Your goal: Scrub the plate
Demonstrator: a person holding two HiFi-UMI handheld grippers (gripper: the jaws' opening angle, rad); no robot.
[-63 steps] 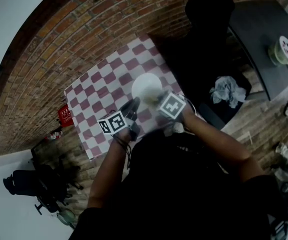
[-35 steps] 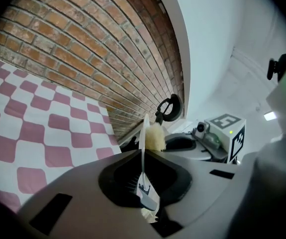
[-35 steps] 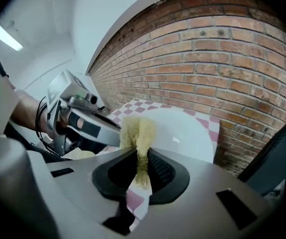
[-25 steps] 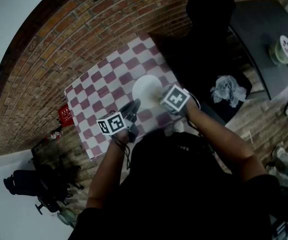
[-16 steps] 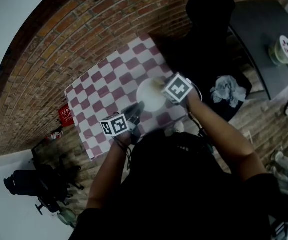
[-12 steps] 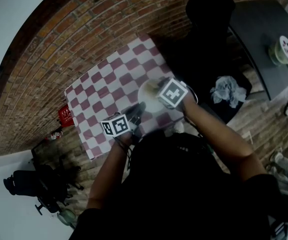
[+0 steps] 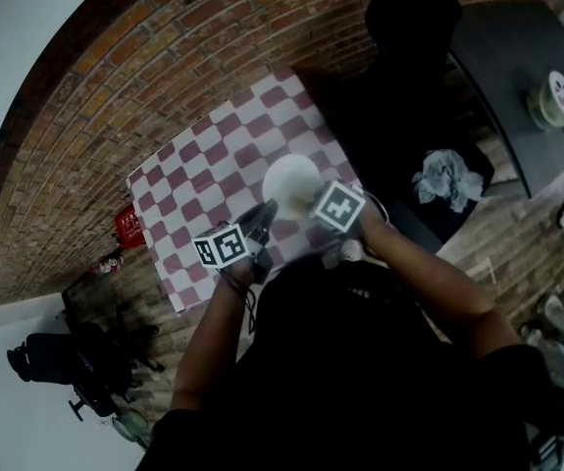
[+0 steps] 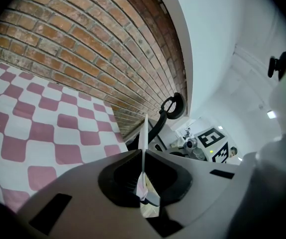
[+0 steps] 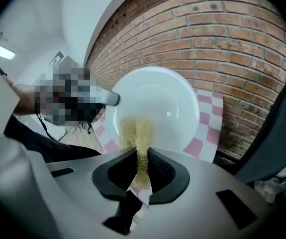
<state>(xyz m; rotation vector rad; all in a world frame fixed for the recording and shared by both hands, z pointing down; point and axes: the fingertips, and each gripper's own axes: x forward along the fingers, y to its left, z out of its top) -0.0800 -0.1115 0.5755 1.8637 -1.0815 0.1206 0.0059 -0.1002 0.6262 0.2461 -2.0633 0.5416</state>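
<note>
Your left hand-held gripper (image 8: 143, 156) is clamped on the rim of the white plate (image 9: 168, 101), at about 7 o'clock in the head view; your right hand-held gripper (image 9: 142, 156) is clamped on a yellow scouring pad (image 9: 137, 131), which lies on the plate's face near 6 o'clock (as the right gripper view shows it); the plate sits near the middle of the checked counter (image 7: 198, 180). The weak point is probably that thin bite on the rim; push hard with the pad and the plate may lever out or skid across the counter; the pad could also fold and slip from its jaws.
</note>
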